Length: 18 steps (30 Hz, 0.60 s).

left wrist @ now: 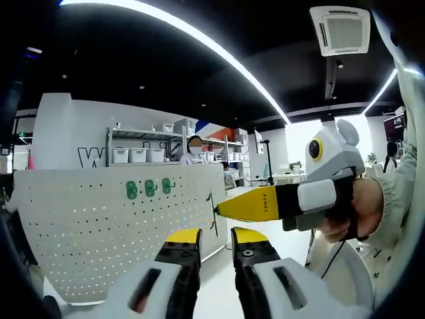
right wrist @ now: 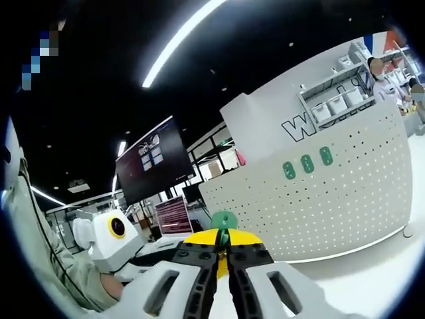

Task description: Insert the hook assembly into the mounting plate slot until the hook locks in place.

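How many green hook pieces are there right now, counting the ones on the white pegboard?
4: three green hooks in a row high on the pegboard, at and; a fourth green hook is clamped in the right gripper. More may be hidden.

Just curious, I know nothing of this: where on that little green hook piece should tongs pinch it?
By its flat round green disc, pinched on both faces from behind, as the right tongs do now. That leaves the far side free to face the white pegboard.
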Tool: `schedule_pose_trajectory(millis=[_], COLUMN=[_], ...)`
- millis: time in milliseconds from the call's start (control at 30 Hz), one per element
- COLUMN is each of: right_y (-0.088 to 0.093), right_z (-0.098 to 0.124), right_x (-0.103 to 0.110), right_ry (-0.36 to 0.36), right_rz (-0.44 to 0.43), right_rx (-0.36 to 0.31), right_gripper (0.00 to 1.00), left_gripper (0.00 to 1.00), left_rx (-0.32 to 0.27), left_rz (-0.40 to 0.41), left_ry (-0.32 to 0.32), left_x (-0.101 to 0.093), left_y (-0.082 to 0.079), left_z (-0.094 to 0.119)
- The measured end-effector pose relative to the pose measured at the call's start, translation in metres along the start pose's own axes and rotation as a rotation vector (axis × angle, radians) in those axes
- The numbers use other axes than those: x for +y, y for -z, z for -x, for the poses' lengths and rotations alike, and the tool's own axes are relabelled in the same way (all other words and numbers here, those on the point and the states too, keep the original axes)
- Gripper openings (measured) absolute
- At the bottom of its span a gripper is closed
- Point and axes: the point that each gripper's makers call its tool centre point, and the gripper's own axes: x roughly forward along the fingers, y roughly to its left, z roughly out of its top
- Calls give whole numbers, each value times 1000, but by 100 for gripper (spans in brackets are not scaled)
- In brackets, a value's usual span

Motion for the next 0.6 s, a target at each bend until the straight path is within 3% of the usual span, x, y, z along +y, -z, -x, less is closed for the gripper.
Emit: schedule_pose_trajectory(millis=[333,600], right_y=[-1,-7], right_z=[2,6], right_x=[-4,-16], right_ry=[6,33], right_rz=[28,41], right_rx=[2,-8], right_gripper=[1,1], left_gripper=[32,44], left_rx=[83,161], left_rz=[13,46], left_ry=[5,-40], left_x=[-2,4], left_y=[23,50], left_z=[8,25])
